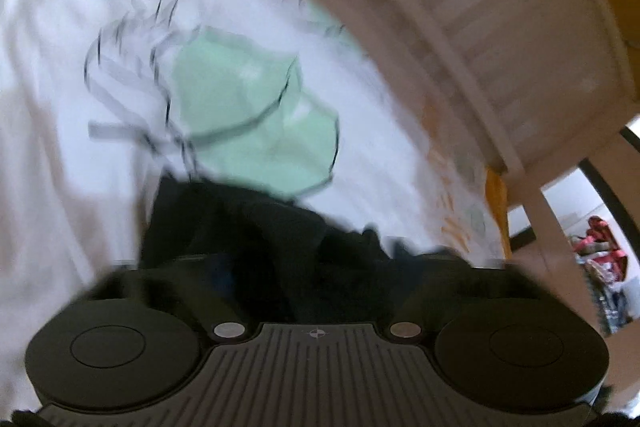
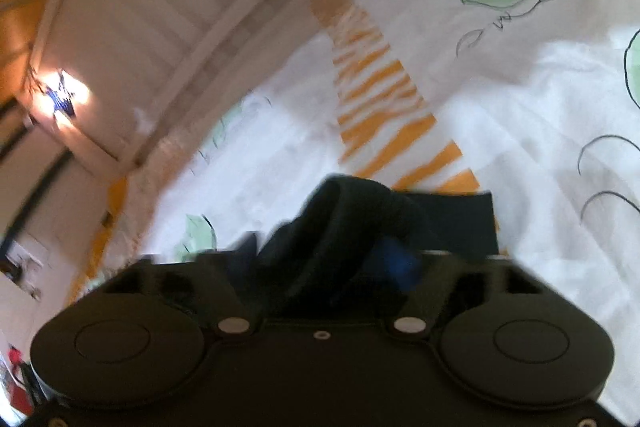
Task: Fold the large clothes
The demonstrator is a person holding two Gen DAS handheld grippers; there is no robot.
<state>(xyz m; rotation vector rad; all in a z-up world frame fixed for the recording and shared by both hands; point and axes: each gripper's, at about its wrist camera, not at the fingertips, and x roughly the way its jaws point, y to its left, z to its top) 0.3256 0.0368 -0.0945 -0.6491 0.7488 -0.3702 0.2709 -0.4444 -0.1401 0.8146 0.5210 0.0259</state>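
Dark garment (image 1: 248,223): bunched on the white printed bed sheet (image 1: 60,75), directly ahead of both grippers. Left gripper (image 1: 288,267): fingers spread wide, cloth lying between them, not clamped. Right gripper (image 2: 332,263): likewise wide open. White slatted bed frame (image 1: 500,27) is seen beyond.

Black garment (image 2: 360,219); white sheet (image 1: 60,67), seemingly green and orange prints.

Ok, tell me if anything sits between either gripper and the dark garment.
Nothing visible does. The dark garment bunches right at the left gripper and at the right gripper, on the white printed bedsheet. Both frames are blurred.
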